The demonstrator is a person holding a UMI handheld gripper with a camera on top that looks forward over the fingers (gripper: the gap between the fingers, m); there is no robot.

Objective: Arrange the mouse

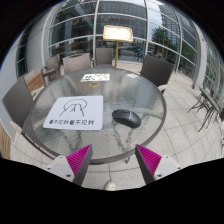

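A dark grey mouse (126, 118) lies on the round glass table (140, 90), just to the right of a white mouse mat (76, 111) with a dark logo and lettering. My gripper (113, 158) is held above the table's near edge, well short of the mouse. Its two fingers with magenta pads (79, 157) stand wide apart and nothing is between them. The mouse lies beyond the fingers, slightly toward the right one.
Several grey chairs (22, 98) ring the table. A white paper (97, 76) lies at the table's far side. A wooden stand (117, 35) stands beyond, before tall glass windows. The floor is tiled.
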